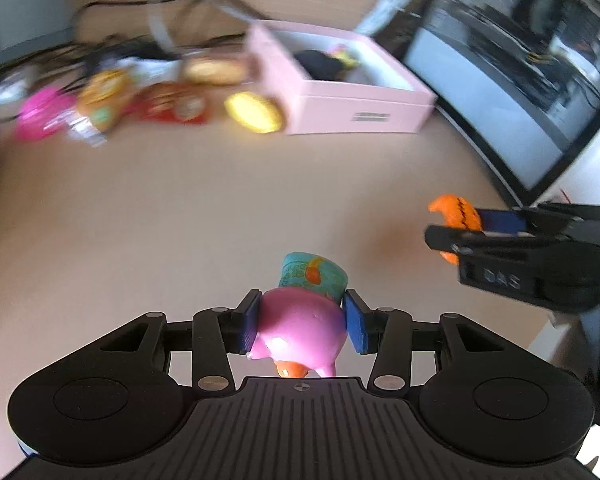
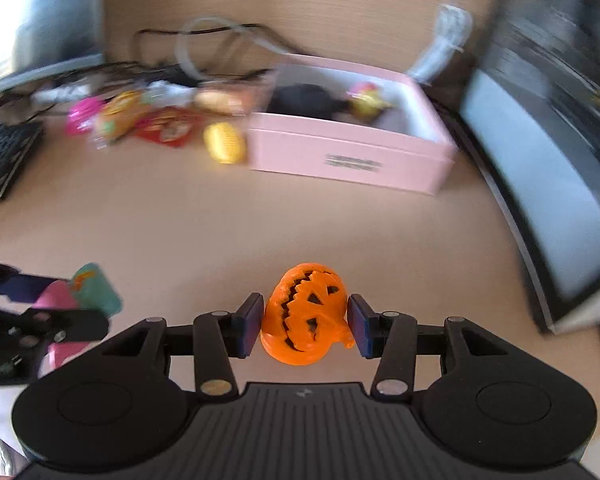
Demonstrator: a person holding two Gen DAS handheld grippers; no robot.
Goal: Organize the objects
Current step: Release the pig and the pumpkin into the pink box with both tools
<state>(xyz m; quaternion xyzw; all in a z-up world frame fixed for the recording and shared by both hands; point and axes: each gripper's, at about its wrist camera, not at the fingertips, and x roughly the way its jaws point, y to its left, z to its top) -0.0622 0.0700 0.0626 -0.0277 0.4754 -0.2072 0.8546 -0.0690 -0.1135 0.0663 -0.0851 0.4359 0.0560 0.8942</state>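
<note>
Pumpkin toy (image 2: 306,316) clamped in right hand-held gripper (image 2: 305,326), pink figure (image 1: 300,330) with teal hat clenched in left hand-held gripper (image 1: 302,322), both above worktop (image 1: 180,208); pink box (image 1: 356,108) beyond, snack packets (image 1: 168,102) left of it

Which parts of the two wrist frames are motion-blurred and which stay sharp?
Left wrist view: the left gripper and its pink toy are sharp; the pink box, snack packets and monitor smear. Right wrist view: the right gripper and orange pumpkin are crisp; the box and cables streak, with fisheye bending at the edges.
</note>
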